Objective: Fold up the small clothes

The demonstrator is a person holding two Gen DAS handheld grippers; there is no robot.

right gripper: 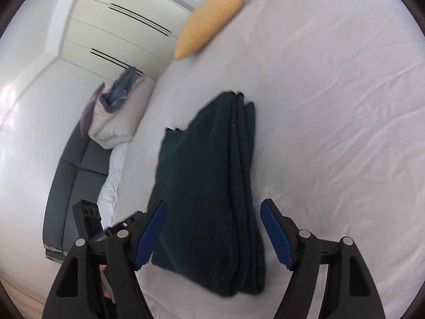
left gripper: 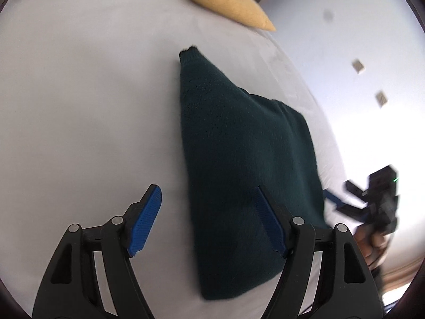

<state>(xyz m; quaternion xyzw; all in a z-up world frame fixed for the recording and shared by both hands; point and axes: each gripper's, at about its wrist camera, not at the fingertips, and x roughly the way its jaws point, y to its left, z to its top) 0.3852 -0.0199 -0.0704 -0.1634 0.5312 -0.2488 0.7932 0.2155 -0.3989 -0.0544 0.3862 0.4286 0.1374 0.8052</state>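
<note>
I read no label or writing on the dark green knitted sweater (right gripper: pixel 209 186), which lies folded in layers on the white bedsheet (right gripper: pixel 332 106) between my spread, empty right gripper (right gripper: pixel 212 235) fingers, my left gripper (left gripper: pixel 209 220) likewise released above it, a yellow cushion (right gripper: pixel 209 22) far ahead.

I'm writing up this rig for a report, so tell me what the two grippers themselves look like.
Both look alike. The left gripper and the right gripper each have a matte black plastic frame with triangular cut-outs and round silver pivot pins. Each finger ends in a ribbed blue pad, long and narrow. No cables or printed markings show on either. Seen from the left camera, the right one's body is blocky black with a small green light.
</note>
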